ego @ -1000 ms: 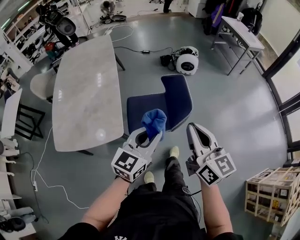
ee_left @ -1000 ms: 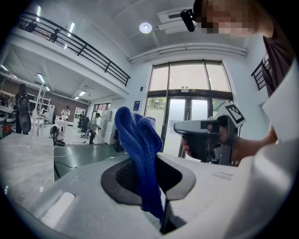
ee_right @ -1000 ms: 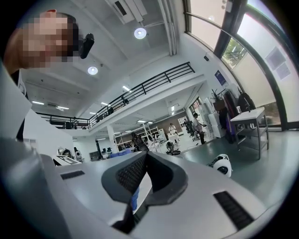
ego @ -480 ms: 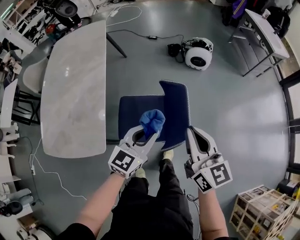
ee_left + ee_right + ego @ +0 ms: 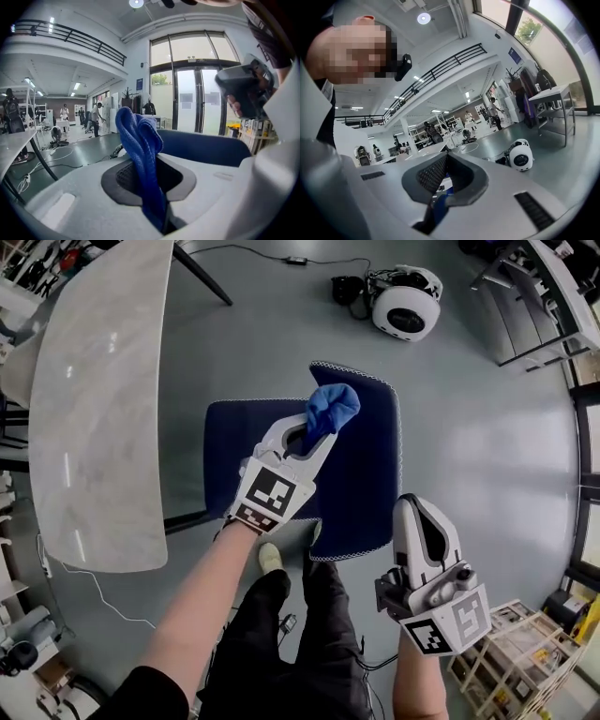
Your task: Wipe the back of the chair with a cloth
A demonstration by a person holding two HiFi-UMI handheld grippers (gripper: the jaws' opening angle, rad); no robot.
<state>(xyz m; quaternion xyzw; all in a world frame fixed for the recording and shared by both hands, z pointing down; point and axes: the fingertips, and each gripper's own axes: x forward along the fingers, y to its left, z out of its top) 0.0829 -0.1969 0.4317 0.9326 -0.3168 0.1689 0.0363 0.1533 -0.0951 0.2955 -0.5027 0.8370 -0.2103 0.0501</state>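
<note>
A pale table (image 5: 94, 399) stands at the left, just beside the chair (image 5: 230, 442), whose dark blue seat faces it. The left gripper (image 5: 314, 427) reaches over the seat with its jaws pinched on the cloth (image 5: 333, 409). The cloth is a blue wad that bunches out past the tips and sits at the far end of the chair back (image 5: 366, 484); whether it presses on the fabric I cannot tell. It looks light, soft and floppy, so it will likely fold and drag rather than slide flat. A hold on its bunched middle, as here, leaves loose folds to meet the surface. The back, upholstered and edged in white piping, should give a little under pressure, and the chair may shift if pushed hard. The right gripper (image 5: 419, 514) hangs just beside the back's near end, jaws together on nothing.
</note>
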